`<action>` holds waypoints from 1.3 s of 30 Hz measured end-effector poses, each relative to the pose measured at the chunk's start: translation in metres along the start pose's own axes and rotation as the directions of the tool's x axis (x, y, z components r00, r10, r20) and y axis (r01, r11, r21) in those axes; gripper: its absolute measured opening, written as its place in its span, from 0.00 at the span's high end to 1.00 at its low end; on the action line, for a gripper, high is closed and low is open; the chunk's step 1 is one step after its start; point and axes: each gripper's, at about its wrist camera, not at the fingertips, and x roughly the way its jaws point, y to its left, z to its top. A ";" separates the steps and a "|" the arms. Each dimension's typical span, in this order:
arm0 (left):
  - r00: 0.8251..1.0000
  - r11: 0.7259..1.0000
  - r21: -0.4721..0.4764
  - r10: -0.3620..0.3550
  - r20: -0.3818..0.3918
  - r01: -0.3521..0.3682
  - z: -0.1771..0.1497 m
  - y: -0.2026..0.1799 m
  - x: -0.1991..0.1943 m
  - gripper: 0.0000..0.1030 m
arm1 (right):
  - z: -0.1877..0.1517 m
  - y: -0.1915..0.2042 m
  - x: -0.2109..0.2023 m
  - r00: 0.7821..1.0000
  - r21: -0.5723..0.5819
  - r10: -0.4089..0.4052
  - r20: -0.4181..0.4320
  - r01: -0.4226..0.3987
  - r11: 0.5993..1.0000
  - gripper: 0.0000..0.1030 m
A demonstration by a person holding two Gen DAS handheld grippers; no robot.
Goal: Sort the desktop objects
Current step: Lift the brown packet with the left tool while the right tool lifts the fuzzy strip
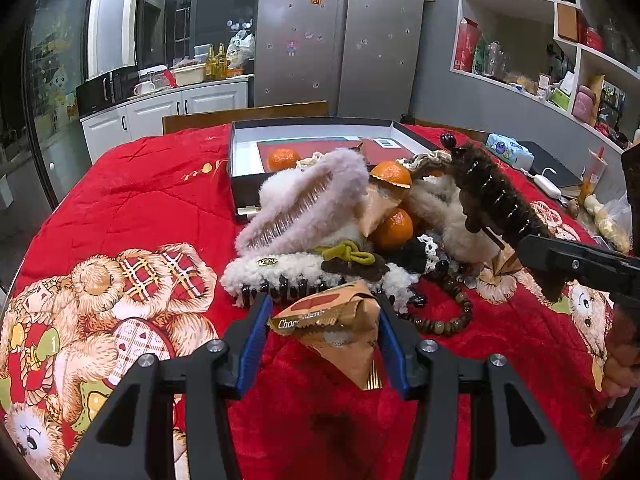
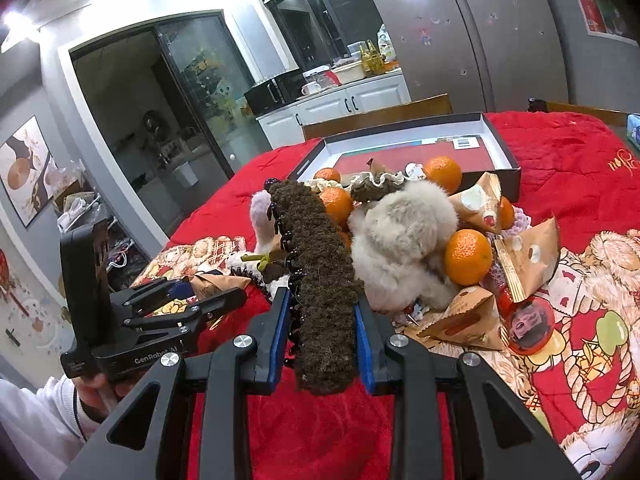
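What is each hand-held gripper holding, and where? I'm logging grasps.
Left hand-held gripper: a snack packet, pinched across its sides. Right hand-held gripper: a brown fuzzy hair claw, gripped near its end.

Steel fridge, white cabinets, grey walls, wall shelves, ceiling light.

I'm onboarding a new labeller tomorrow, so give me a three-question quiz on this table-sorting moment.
1. True or false: the right tongs are shut on the dark brown fuzzy hair claw.
2. What do the left tongs grip? A) a tangerine B) a tan snack packet C) a bead bracelet
3. Which fruit already lies inside the open black box?

Key: 1 true; 2 B; 3 a tangerine.
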 end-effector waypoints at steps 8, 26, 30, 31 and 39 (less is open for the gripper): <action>1.000 1.000 -0.002 0.011 0.028 -0.011 -0.001 -0.006 -0.007 0.49 | -0.002 0.004 0.000 1.000 -0.015 -0.004 -0.004 0.003 1.000 0.72; 0.998 0.999 -0.015 0.046 0.046 -0.045 0.032 -0.022 -0.020 0.49 | 0.025 0.012 -0.007 0.993 -0.055 -0.107 0.059 0.110 0.992 0.72; 0.998 0.999 -0.026 0.046 0.036 -0.045 0.044 -0.019 -0.014 0.49 | 0.034 0.007 -0.004 0.989 -0.062 -0.135 0.058 0.139 0.988 0.72; 0.998 0.999 -0.027 0.044 0.035 -0.043 0.047 -0.019 -0.012 0.49 | 0.036 0.006 -0.003 0.986 -0.070 -0.157 0.061 0.161 0.985 0.72; 0.999 0.999 -0.019 0.037 0.019 -0.037 0.076 -0.017 0.005 0.49 | 0.066 -0.011 0.007 0.980 -0.063 -0.201 0.010 0.201 0.978 0.72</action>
